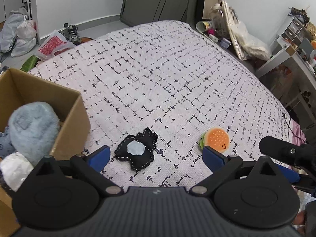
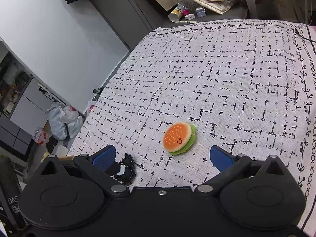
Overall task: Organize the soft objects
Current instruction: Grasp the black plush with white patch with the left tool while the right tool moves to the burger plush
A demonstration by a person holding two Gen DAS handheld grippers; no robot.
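A black stitched plush (image 1: 138, 151) with a pale blue patch lies on the patterned bedspread (image 1: 158, 75), just ahead of my left gripper (image 1: 157, 156), which is open and empty. An orange and green burger plush (image 1: 216, 140) rests beside the left gripper's right finger. In the right wrist view the burger plush (image 2: 179, 138) sits just beyond my right gripper (image 2: 167, 159), also open and empty. The black plush (image 2: 126, 170) peeks out by its left finger. A cardboard box (image 1: 75, 118) at left holds a fluffy blue plush (image 1: 33, 128) and a white soft item (image 1: 15, 169).
The bedspread (image 2: 217, 79) stretches far ahead. Plastic bags (image 1: 17, 33), shoes (image 1: 72, 32) and a red patterned bag (image 1: 52, 46) lie on the floor past the bed's far edge. Clutter and shelves (image 1: 292, 39) stand at right. The right gripper's body (image 1: 284, 150) shows at the right edge.
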